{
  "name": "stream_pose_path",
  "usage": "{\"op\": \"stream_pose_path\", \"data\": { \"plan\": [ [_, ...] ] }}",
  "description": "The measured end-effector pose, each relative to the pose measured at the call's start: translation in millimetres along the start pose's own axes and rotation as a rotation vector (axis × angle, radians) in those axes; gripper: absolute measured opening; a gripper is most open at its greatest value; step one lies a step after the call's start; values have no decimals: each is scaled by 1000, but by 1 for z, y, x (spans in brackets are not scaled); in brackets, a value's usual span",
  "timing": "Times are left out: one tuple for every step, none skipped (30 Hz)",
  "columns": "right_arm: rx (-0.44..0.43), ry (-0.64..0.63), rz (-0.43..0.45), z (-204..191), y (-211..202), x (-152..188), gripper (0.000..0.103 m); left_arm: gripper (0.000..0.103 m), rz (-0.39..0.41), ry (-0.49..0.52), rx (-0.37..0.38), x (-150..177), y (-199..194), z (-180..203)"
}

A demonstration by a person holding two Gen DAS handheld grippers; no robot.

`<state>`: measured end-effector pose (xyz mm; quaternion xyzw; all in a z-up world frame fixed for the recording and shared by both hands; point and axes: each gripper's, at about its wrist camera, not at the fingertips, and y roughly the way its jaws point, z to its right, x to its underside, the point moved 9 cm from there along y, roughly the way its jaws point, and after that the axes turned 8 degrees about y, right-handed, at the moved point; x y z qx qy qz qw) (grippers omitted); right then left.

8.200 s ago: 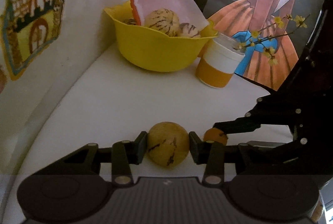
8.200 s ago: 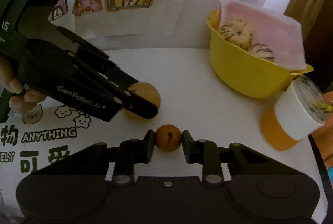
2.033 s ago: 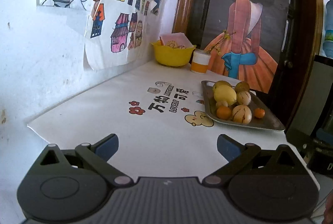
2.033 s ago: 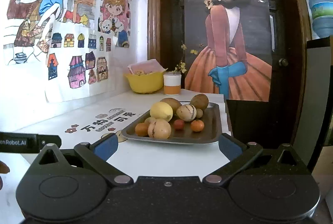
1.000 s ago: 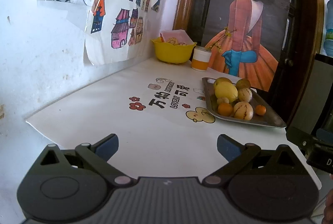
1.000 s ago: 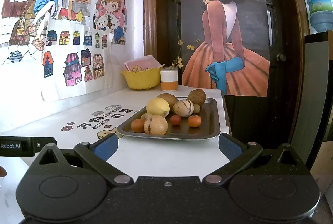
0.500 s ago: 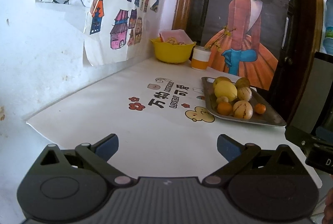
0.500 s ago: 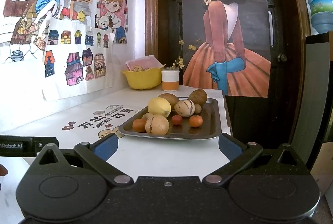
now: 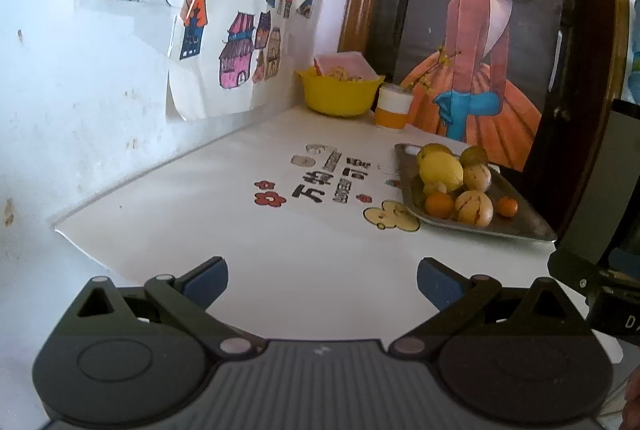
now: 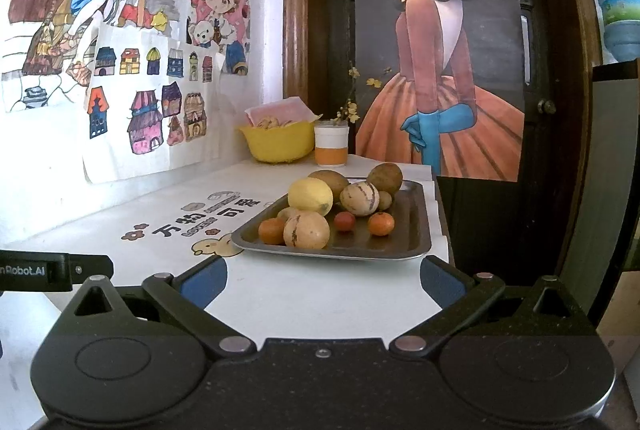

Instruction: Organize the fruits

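Observation:
A metal tray [image 10: 416, 230] [image 9: 520, 222] on the white table holds several fruits: a yellow lemon [image 10: 310, 196] [image 9: 440, 172], striped tan melons [image 10: 306, 230] [image 9: 474, 206], small oranges [image 10: 381, 223] [image 9: 439, 204] and brown round fruits [image 10: 385, 177]. A yellow bowl [image 10: 276, 144] [image 9: 338, 94] at the far corner holds more striped fruits. My left gripper [image 9: 322, 282] is open and empty, over the near table edge. My right gripper [image 10: 322, 280] is open and empty, just short of the tray's near rim.
An orange-and-white cup [image 10: 331, 144] [image 9: 394, 106] stands beside the bowl. Drawings hang on the left wall [image 9: 100, 90]. A dark door with a painted figure [image 10: 440, 70] lies behind and right of the table. The table mat carries printed lettering [image 9: 320, 182].
Since 8.2 s ago both grippers let go of their fruits and drew back from the bowl to the table's near end. Over the last second, only slight camera drift.

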<state>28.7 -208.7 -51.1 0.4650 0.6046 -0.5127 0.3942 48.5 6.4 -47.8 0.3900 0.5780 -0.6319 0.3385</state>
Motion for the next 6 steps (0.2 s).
{"op": "stream_pose_path", "data": {
  "plan": [
    [0,-5,-4,-1,0,1,102,103,-4,10,-5,0,0,0],
    [0,-10,-8,-1,1,1,102,103,-3,16,-16,0,0,0],
    [0,-15,-12,-2,1,2,102,103,0,22,-22,-1,0,0],
    [1,-21,-17,-3,1,3,102,103,2,23,-21,-1,0,0],
    [1,-25,-21,-4,1,4,102,103,4,20,-20,-1,-1,0],
    [-1,-29,-23,-4,1,5,102,103,5,16,-18,-1,-1,-1]
  ]
}}
